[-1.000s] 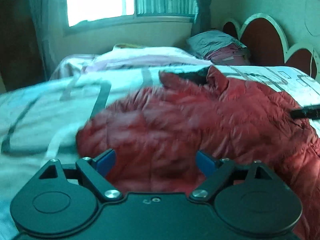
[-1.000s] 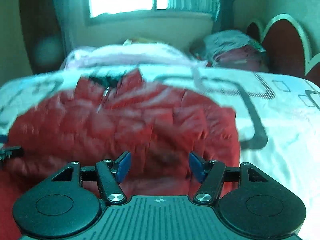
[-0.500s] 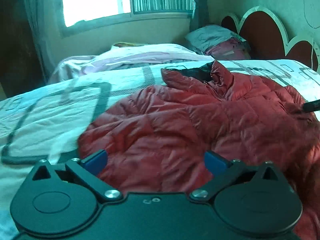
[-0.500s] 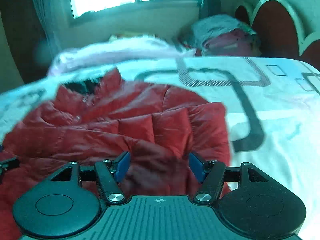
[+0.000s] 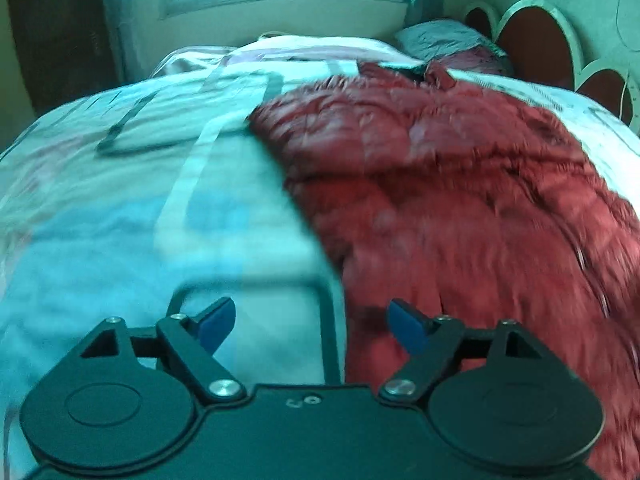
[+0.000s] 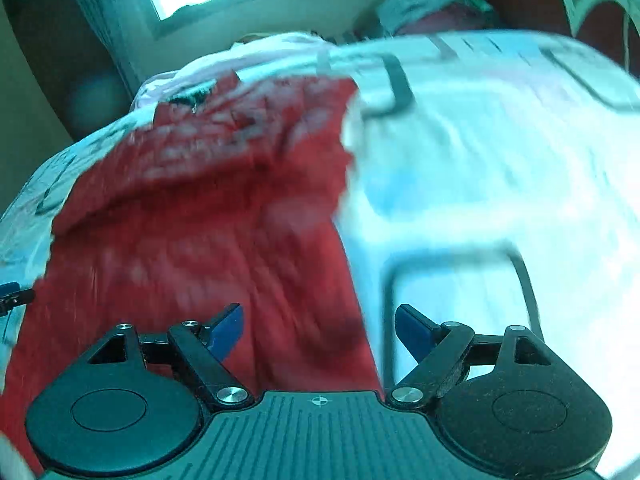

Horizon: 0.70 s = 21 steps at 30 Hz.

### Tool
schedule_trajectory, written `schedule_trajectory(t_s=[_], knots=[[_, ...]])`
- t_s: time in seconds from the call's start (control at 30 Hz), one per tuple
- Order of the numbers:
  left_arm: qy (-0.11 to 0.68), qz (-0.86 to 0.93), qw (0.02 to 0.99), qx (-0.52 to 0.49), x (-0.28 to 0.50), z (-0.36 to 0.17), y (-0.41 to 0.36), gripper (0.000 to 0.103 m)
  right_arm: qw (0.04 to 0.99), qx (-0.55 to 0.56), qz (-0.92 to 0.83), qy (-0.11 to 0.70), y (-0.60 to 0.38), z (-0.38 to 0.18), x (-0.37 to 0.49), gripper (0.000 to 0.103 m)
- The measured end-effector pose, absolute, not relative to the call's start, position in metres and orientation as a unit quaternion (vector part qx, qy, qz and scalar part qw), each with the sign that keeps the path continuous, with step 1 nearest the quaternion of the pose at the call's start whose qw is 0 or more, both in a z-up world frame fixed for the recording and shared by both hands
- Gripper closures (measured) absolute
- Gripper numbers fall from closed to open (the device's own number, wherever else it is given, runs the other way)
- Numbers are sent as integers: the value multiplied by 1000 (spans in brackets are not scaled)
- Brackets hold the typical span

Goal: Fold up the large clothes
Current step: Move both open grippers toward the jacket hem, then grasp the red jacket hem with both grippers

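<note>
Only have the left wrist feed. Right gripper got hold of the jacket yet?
Observer: No. The right gripper is open, with nothing between its jaws.
Operator: Where is it relative to the jacket?
Observer: It straddles the side edge of the jacket: one jaw is over red fabric, the other over the bedsheet.
</note>
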State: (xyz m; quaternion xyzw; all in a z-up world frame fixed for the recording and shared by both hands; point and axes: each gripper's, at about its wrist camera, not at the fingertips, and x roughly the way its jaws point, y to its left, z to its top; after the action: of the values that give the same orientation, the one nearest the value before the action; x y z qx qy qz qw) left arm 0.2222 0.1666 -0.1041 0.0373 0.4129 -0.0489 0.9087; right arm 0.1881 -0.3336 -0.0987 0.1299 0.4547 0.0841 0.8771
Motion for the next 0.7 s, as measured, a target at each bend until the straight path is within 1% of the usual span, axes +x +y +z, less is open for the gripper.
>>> schedule_trajectory(t_s=[0.07, 0.1, 0.17, 0.27, 0.3, 0.33, 0.43, 0.5, 0.6, 0.67, 0.7], knots=[[417, -50, 907, 36, 200, -103, 164, 23, 874, 150, 86, 453, -345, -102, 169, 24], [422, -52, 905, 34, 190, -104, 163, 26, 872, 162, 87, 453, -350, -104, 160, 27], [429, -55, 901, 20, 175, -105, 162, 29, 867, 189, 89, 452, -362, -107, 144, 28], [440, -63, 895, -17, 154, -108, 164, 40, 854, 231, 99, 456, -381, -112, 125, 29], [445, -65, 893, -28, 147, -109, 165, 45, 848, 248, 103, 456, -388, -113, 119, 31], [448, -68, 890, -39, 141, -110, 167, 46, 844, 262, 107, 456, -394, -113, 115, 34], [451, -84, 885, -75, 117, -116, 169, 46, 826, 311, 126, 453, -406, -118, 95, 34], [446, -98, 884, -102, 105, -118, 173, 46, 819, 324, 143, 452, -407, -119, 86, 35], [438, -116, 880, -143, 97, -120, 178, 60, 808, 341, 168, 451, -406, -121, 83, 35], [431, -120, 880, -157, 97, -122, 179, 62, 803, 346, 180, 450, -405, -122, 86, 36], [429, -123, 879, -168, 99, -123, 180, 62, 799, 351, 187, 451, -404, -123, 89, 46]])
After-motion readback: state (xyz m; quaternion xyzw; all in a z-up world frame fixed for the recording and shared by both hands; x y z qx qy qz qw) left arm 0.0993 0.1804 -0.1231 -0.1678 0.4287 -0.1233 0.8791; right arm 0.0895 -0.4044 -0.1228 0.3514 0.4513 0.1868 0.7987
